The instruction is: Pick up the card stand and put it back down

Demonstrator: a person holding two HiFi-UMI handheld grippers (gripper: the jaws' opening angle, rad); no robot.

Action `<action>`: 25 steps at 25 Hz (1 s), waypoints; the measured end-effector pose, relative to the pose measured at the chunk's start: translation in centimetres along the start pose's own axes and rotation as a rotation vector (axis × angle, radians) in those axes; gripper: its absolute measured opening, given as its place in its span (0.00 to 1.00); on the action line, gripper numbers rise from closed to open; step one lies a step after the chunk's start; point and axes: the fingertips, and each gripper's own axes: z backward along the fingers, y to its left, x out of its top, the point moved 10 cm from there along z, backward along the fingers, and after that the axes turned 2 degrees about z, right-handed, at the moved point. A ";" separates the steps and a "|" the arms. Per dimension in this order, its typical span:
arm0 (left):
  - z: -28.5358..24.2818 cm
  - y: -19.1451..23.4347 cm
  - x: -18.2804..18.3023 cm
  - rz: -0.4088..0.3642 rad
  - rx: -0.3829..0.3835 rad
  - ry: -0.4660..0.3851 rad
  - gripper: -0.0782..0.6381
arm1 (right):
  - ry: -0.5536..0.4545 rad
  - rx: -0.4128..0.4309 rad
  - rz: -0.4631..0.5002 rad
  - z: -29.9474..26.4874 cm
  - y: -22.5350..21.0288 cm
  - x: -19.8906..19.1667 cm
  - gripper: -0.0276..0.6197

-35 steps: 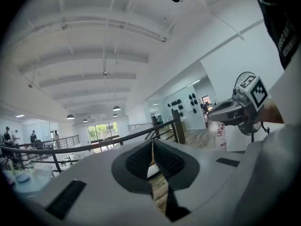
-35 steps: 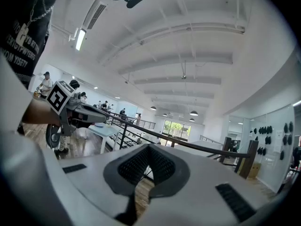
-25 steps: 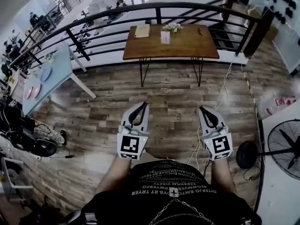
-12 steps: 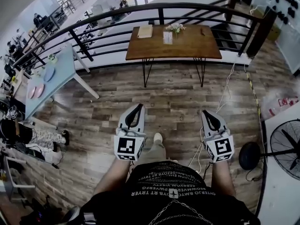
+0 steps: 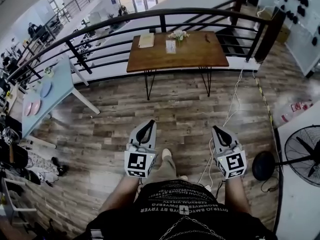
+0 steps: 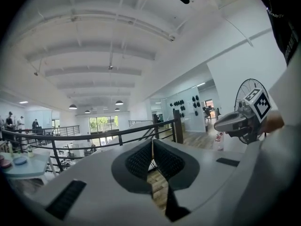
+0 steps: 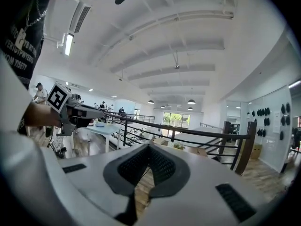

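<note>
The card stand (image 5: 171,46), a small white upright card, stands on the brown wooden table (image 5: 200,54) far ahead by the railing. Beside it are a small bunch of flowers (image 5: 179,34) and a pale book (image 5: 146,40). My left gripper (image 5: 149,123) and right gripper (image 5: 215,129) are held low in front of my body, over the plank floor and well short of the table. Both are shut with nothing between the jaws. The left gripper view shows its pads (image 6: 141,160) meeting at the tip, and the right gripper view shows its pads (image 7: 162,164) meeting too.
A black railing (image 5: 100,26) runs behind the wooden table. At the left stands a light blue table (image 5: 60,86) with plates. A black floor fan (image 5: 302,159) and a white tabletop (image 5: 300,134) are at the right. A white cable (image 5: 235,99) trails over the floor. My shoe (image 5: 166,154) shows between the grippers.
My foot has stepped into view between the grippers. A person at the lower left has walked almost out of view. Both grippers stay shut and keep their places in front of me.
</note>
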 end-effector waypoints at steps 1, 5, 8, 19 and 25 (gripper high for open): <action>-0.2 0.3 -0.2 0.004 -0.002 0.002 0.16 | 0.004 -0.001 -0.004 -0.2 0.1 -0.1 0.06; -0.8 1.1 -0.8 0.016 0.004 0.003 0.15 | 0.017 0.010 -0.003 -1.1 0.2 -0.7 0.06; -1.3 1.5 -1.2 0.021 0.001 0.017 0.15 | 0.025 0.011 -0.004 -1.8 -0.1 -0.6 0.06; -6.2 4.2 -0.7 -0.019 -0.014 0.018 0.16 | 0.022 0.018 0.015 -7.3 -2.4 0.7 0.07; -10.7 7.0 -1.1 -0.051 -0.026 0.045 0.16 | 0.031 0.039 0.017 -12.3 -3.7 1.1 0.07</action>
